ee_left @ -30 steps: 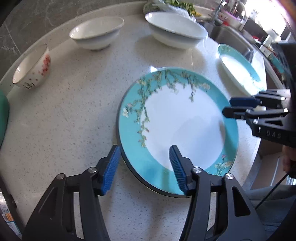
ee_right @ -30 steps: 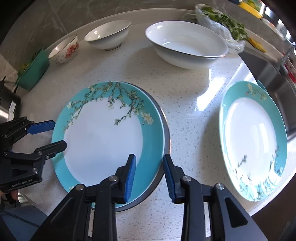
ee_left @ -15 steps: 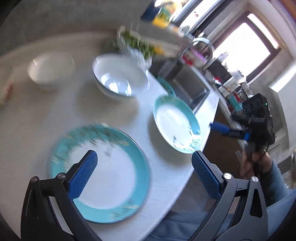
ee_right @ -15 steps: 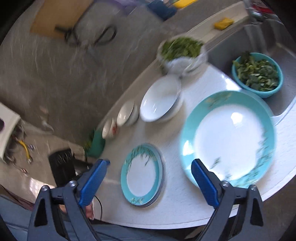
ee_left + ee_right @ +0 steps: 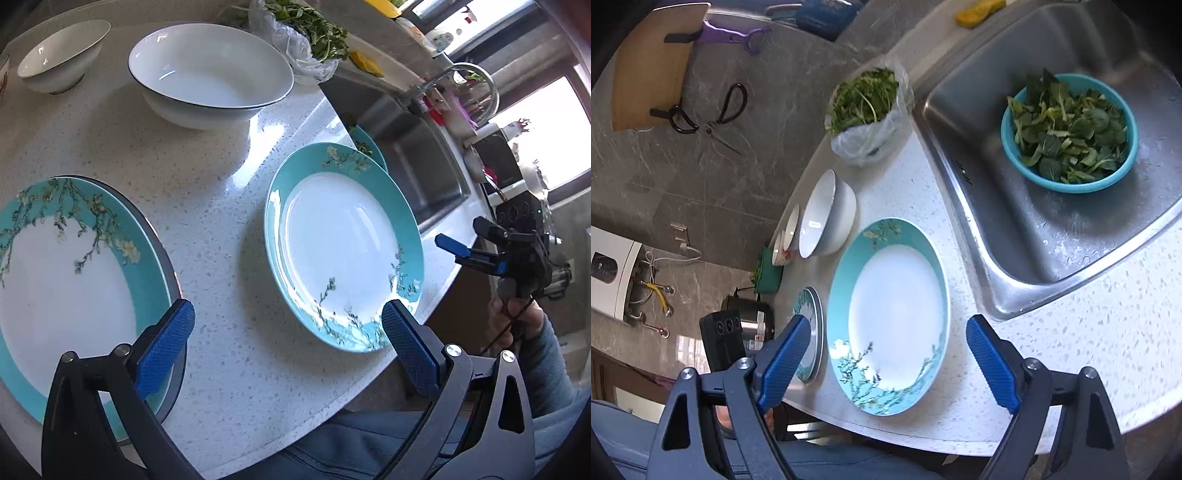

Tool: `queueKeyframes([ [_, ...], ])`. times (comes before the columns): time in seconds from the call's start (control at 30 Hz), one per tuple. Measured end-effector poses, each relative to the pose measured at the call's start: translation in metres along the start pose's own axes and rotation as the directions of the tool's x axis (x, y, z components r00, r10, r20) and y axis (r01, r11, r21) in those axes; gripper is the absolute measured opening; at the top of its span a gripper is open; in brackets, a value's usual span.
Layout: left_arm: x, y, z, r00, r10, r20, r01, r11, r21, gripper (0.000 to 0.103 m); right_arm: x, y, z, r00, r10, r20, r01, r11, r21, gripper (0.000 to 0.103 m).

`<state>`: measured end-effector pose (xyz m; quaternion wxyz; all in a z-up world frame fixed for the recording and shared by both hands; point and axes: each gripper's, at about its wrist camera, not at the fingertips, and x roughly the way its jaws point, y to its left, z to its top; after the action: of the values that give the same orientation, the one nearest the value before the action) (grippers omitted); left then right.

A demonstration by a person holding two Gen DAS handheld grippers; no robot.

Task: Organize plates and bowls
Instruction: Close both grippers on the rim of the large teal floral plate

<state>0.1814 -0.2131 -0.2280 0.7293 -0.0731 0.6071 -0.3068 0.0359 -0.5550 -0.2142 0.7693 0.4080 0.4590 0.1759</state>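
Two teal plates stacked at near left of the counter — pile started there, presumably to gather like with like. Single teal plate alone near the right edge beside the sink, likely next for the pile. Three bowls along the far side: large white bowl, smaller white bowl, a patterned one barely in view at far left. Not yet nested.

Left gripper spread wide, empty, hovering over bare counter between pile and single plate. Right gripper wide but narrowing slightly, nothing pressed by the pads; single plate framed between the fingers, lined up from the near edge — reads as an approach for a rim grip.

Against a second ago: both grippers then narrow and low at the near rim of the stacked plate, left fingers astride it. Now both opened out and shifted right toward the single plate. Pile and bowls unmoved. Bag of greens untouched.
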Motion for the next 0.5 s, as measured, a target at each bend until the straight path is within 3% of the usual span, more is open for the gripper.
queueKeyframes([
  [0.1, 0.012, 0.000, 0.003, 1.000, 0.028, -0.001, -0.028, 1.000, -0.013, 0.101, 0.012, -0.014, 0.007, 0.999, 0.021, -0.040, -0.021, 1.000, 0.008, 0.075],
  [0.27, 0.035, -0.002, 0.010, 0.999, 0.037, -0.027, -0.038, 0.999, -0.026, 0.096, 0.027, -0.015, 0.012, 0.994, 0.033, -0.102, -0.035, 0.999, -0.023, 0.071],
  [0.33, 0.044, -0.002, 0.010, 0.999, 0.024, -0.039, -0.025, 0.999, -0.040, 0.087, 0.031, -0.016, 0.013, 0.993, 0.031, -0.115, -0.034, 0.999, -0.029, 0.068],
  [0.4, 0.052, -0.003, 0.012, 0.999, 0.018, -0.043, -0.021, 0.999, -0.049, 0.065, 0.033, -0.016, 0.015, 0.991, 0.032, -0.129, -0.037, 0.999, -0.035, 0.065],
  [0.5, 0.053, -0.003, 0.011, 0.999, 0.021, -0.042, -0.023, 0.998, -0.051, 0.054, 0.036, -0.017, 0.016, 0.989, 0.023, -0.143, -0.029, 0.999, -0.040, 0.061],
])
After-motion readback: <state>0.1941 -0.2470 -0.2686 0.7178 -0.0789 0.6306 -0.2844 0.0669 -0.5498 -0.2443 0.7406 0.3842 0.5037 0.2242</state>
